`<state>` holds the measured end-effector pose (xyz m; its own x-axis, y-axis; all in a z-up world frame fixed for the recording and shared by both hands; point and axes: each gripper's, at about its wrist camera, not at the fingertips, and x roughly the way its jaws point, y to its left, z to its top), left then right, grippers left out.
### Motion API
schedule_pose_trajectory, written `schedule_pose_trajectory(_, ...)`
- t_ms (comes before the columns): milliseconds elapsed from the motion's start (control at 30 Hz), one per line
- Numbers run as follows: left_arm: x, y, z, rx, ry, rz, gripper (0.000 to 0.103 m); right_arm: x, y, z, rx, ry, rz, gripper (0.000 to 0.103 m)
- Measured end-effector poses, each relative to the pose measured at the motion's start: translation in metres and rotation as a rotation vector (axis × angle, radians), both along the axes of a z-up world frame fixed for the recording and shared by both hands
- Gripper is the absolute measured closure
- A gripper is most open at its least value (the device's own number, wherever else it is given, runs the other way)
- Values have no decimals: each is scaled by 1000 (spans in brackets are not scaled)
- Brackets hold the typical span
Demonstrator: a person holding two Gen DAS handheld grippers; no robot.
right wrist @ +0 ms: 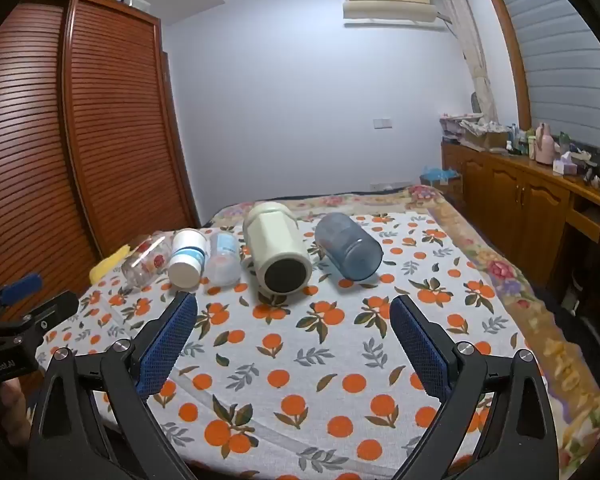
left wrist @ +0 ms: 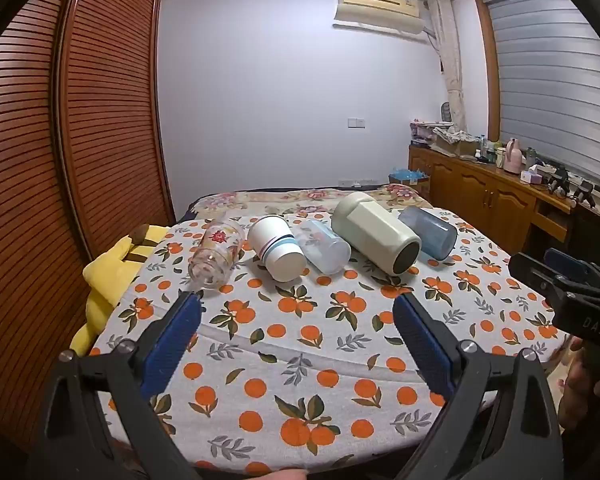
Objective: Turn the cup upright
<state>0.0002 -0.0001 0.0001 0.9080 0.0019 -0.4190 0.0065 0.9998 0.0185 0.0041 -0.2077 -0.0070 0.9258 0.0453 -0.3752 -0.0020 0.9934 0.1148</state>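
Note:
Several cups lie on their sides in a row on the orange-print cloth [left wrist: 300,344]: a clear flowered glass [left wrist: 216,258], a white striped cup [left wrist: 276,248], a clear plastic cup [left wrist: 326,246], a cream flask [left wrist: 376,234] and a blue tumbler [left wrist: 430,232]. In the right wrist view the same row runs from the flowered glass [right wrist: 146,260] through the white cup [right wrist: 186,258], the clear cup [right wrist: 223,260] and the flask [right wrist: 278,250] to the blue tumbler [right wrist: 348,246]. My left gripper [left wrist: 296,300] and my right gripper [right wrist: 294,300] are open, empty, and short of the row.
A yellow plush toy [left wrist: 112,280] lies at the cloth's left edge. A slatted wooden wardrobe [left wrist: 60,140] stands left. A wooden cabinet [left wrist: 488,188] with clutter runs along the right. The other gripper shows at the right edge [left wrist: 572,292] and at the left edge [right wrist: 16,320].

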Motion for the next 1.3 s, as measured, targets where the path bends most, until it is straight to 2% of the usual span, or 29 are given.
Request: schedule_pose_trajectory(1300, 0, 0, 0, -2, -4, -1, 6, -1, 1, -3, -6, -7, -1, 5)
